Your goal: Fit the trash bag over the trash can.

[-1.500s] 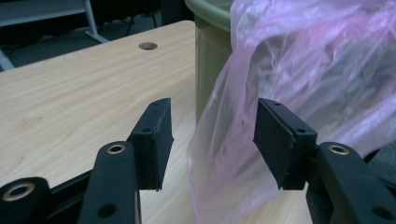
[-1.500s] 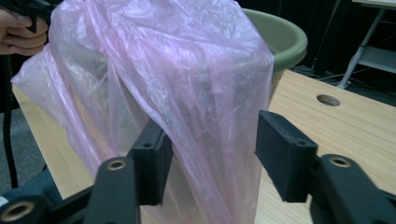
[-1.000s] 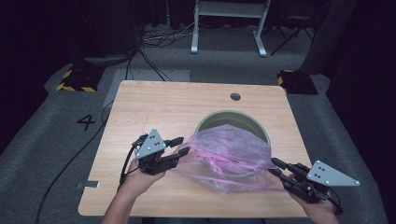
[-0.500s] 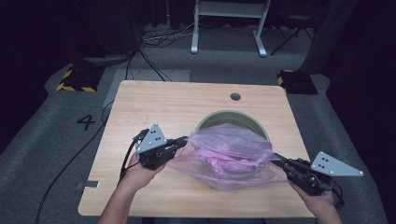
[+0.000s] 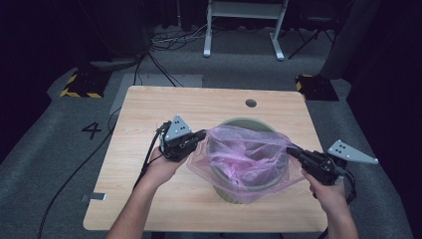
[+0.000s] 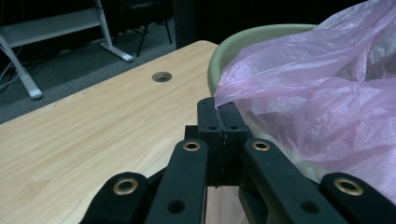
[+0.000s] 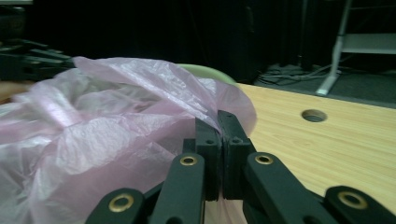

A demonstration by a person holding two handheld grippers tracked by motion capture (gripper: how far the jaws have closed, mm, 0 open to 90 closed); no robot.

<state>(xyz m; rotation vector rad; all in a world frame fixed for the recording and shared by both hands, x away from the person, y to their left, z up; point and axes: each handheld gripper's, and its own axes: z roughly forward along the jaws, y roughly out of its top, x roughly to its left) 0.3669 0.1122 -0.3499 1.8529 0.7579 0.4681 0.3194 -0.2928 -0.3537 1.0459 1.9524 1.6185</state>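
On the pale wooden surface [image 5: 149, 199], the left claw [image 5: 200, 135] and right claw [image 5: 290, 149] each pinch an edge of the thin pink plastic bag [image 5: 246, 154], stretched over the round pale-green bin [image 5: 239, 191].

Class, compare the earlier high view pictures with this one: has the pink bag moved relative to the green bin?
Yes. The pink bag, earlier sagging over the near rim toward the table's front edge, now sits farther back, draped over the green bin.

Both grippers now sit farther up the table: the left gripper [image 5: 201, 134] and right gripper [image 5: 291, 149] carry the pink bag [image 5: 246, 154] over the bin [image 5: 234, 191], draping its rim; their jaws close fully onto the film.
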